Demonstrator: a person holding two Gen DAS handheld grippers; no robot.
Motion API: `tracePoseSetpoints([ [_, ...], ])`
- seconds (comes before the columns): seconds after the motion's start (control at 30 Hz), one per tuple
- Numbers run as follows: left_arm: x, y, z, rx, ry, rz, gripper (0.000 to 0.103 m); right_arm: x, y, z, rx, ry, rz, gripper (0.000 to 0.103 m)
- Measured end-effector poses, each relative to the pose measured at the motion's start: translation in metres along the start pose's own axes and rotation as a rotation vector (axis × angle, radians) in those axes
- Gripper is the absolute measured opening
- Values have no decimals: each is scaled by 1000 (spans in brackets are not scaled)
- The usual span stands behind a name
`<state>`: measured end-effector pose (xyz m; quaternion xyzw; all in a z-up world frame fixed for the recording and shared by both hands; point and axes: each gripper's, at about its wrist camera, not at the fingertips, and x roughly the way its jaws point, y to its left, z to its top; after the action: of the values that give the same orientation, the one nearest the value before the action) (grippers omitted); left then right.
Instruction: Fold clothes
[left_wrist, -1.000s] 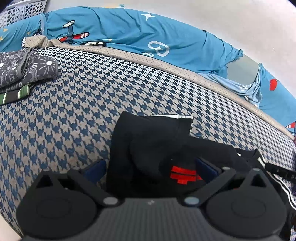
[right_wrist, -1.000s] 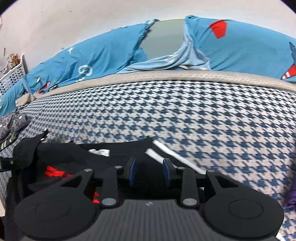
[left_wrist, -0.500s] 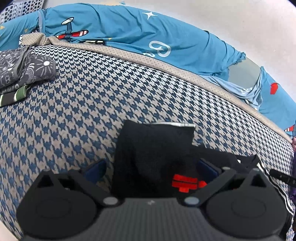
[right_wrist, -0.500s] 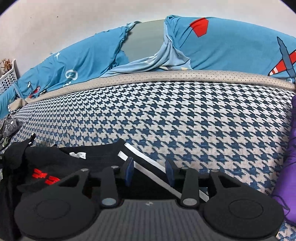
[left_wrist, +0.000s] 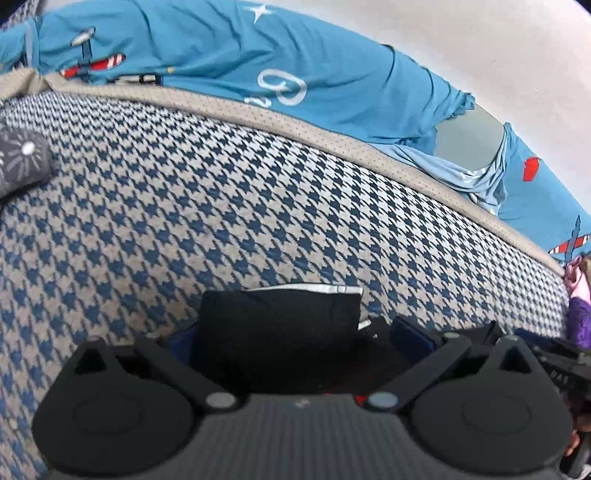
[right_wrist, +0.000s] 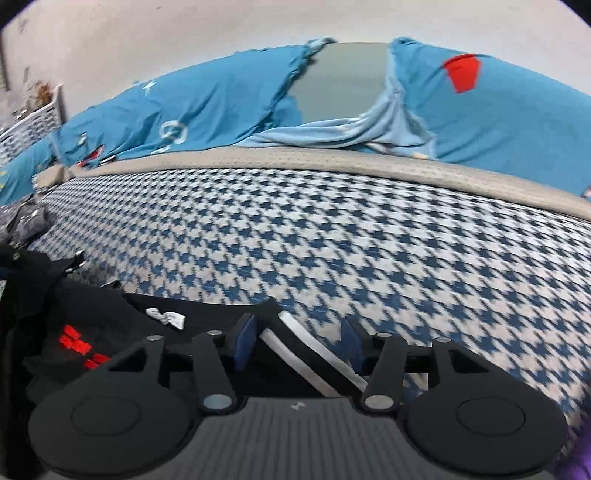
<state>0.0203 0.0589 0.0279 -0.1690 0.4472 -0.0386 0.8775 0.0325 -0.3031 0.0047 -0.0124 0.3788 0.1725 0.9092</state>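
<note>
Since a second ago the right gripper (right_wrist: 299, 341) has been opening its jaws: the blue pads now stand spread, with the white-striped edge of the black soft knit garment (right_wrist: 207, 317) lying loose between them, unpinched. The left gripper (left_wrist: 295, 338) has slid along the bed, so the garment's folded black panel (left_wrist: 280, 325) now sits lower and nearer its widely spread fingers; the cloth lies between them, and contact with the pads cannot be made out. The garment rests flat on the woven blue-and-cream houndstooth bedspread (left_wrist: 221, 206), its red printed bars (right_wrist: 79, 345) showing. Further off runs a beige perforated border strip (right_wrist: 332, 162), then crumpled smooth blue bedding printed with planes and stars (left_wrist: 229, 62).
</note>
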Motion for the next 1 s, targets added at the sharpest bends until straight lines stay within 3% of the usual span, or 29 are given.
tracePoseSetpoints([
  [0.2,15,-4,15,16,31,-27,103,13,9,-3,-116,28,28,56],
  [0.23,17,-5,17,12,35,-33,103,14,11,-4,-137,31,39,53],
  [0.3,21,-7,22,2,42,-38,103,14,17,-5,-181,36,57,34],
  [0.4,26,-10,25,-1,45,-36,103,13,21,-8,-212,37,50,20],
  [0.5,28,-16,25,16,42,-34,103,11,23,-9,-221,35,37,13],
  [0.77,22,-9,27,-34,13,-51,103,3,33,-1,-246,-66,-69,9],
  [1.0,13,-8,33,-35,-69,10,103,11,39,22,-211,-159,-140,9],
])
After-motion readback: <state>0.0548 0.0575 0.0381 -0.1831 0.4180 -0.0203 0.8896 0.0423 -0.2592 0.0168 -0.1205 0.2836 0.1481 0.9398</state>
